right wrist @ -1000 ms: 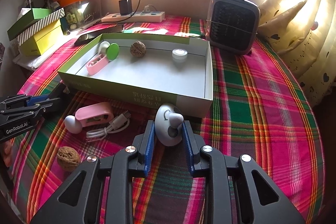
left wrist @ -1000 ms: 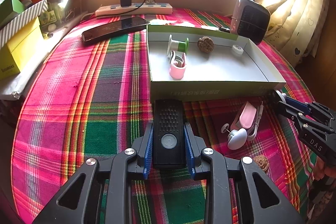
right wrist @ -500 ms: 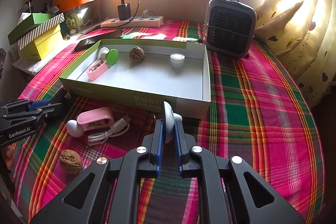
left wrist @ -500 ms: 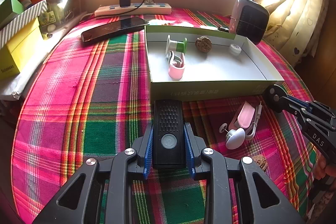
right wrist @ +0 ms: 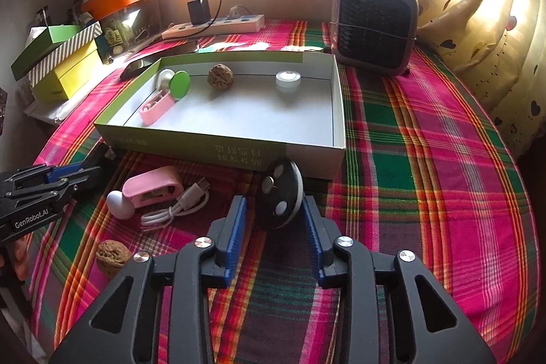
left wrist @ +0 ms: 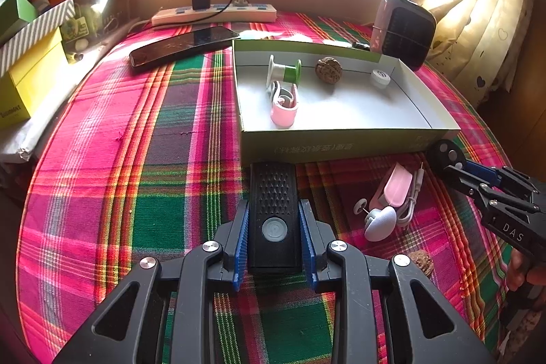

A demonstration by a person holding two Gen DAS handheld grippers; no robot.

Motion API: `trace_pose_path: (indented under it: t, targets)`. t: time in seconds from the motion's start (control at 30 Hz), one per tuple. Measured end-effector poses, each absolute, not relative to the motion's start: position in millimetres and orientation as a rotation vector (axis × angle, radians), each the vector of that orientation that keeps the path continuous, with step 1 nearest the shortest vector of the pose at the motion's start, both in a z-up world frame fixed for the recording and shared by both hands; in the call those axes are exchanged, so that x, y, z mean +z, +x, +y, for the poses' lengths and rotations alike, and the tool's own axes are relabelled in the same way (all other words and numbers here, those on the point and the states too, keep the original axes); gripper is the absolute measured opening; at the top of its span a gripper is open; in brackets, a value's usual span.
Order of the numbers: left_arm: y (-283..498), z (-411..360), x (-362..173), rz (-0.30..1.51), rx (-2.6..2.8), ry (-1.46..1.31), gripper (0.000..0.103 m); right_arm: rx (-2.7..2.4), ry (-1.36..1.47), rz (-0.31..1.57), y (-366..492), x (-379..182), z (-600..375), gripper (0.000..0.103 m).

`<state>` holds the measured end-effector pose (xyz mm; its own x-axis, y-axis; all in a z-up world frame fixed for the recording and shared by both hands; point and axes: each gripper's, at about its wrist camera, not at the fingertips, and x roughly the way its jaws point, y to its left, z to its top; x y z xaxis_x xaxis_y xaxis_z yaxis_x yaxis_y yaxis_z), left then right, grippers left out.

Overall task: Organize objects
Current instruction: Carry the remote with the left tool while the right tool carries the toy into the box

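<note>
My left gripper (left wrist: 274, 207) is shut on a black rectangular device (left wrist: 274, 210) with a round button, just in front of the green-and-white box (left wrist: 341, 144). My right gripper (right wrist: 273, 203) has its jaws opening. A round disc (right wrist: 281, 193), black underneath with a white rim, stands tilted between them and leans toward the right pad. It sits close to the box's front wall (right wrist: 239, 156). On the cloth between the grippers lie a pink clip (right wrist: 153, 188), a white cable (right wrist: 177, 207), a white knob (right wrist: 119, 203) and a walnut (right wrist: 112, 256).
Inside the box are a green spool (right wrist: 179, 84), a pink clip (right wrist: 157, 106), a walnut (right wrist: 220, 75) and a small white cap (right wrist: 288, 79). Behind it lie a phone (left wrist: 181, 45) and a power strip (left wrist: 215, 14). A small heater (right wrist: 373, 26) stands at back right, with stacked boxes (right wrist: 61, 63) at left.
The right jaws squeezed together on the round white piece, then spread apart. The piece has tipped up and now shows its black underside. The left gripper and its black device stayed put.
</note>
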<state>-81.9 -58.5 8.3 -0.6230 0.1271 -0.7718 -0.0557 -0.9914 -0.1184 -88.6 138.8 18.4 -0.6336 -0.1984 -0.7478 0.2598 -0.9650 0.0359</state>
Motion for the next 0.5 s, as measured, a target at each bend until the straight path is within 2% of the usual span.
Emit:
trace_pose_path:
  t: [0.3,0.37,0.5]
  targets:
    - [-82.5,-58.7,8.5,-0.123,2.740,-1.312,0.025,-2.621,1.220,0.079,-99.3,15.0,141.5,0.042]
    - [-82.5,-58.9,8.3,-0.125,2.739,-1.312,0.025,-2.630,1.204,0.079,-97.6,16.7,142.0,0.030]
    - [-82.6,-58.8,8.4,-0.125,2.739,-1.312,0.025,-2.639,1.188,0.081,-95.7,18.2,142.4,0.027]
